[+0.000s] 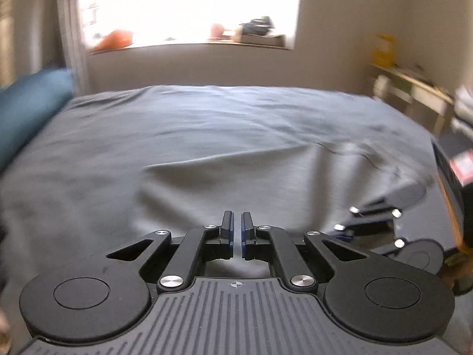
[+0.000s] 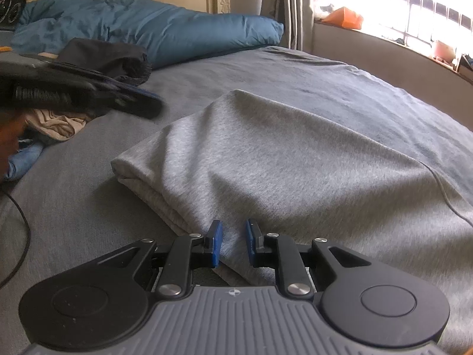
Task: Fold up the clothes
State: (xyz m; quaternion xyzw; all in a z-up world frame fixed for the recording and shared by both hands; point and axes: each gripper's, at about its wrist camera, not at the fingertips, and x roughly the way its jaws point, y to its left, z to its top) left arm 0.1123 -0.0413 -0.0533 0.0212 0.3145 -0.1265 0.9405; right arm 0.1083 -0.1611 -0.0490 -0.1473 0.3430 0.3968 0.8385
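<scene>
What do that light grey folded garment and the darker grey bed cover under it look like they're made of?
The light grey folded garment looks like heathered jersey or sweatshirt knit, matte: speckled marl texture, soft thick rounded folds. The darker grey bed cover seems a thinner matte woven or fine-knit cotton, with shallow creases and a faint fleck. Exact fibre cannot be told.

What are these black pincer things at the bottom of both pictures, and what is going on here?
Each is a hand-held claw with a camera on it, one per hand, so each picture looks along its own fingers. No robot: a person holds them. The left claw is nearly closed and seems to hold nothing. The right claw is open over the edge of a folded light grey garment lying on a bed with a grey sheet. Further back lie a blue pillow and a small pile of unfolded clothes.
</scene>
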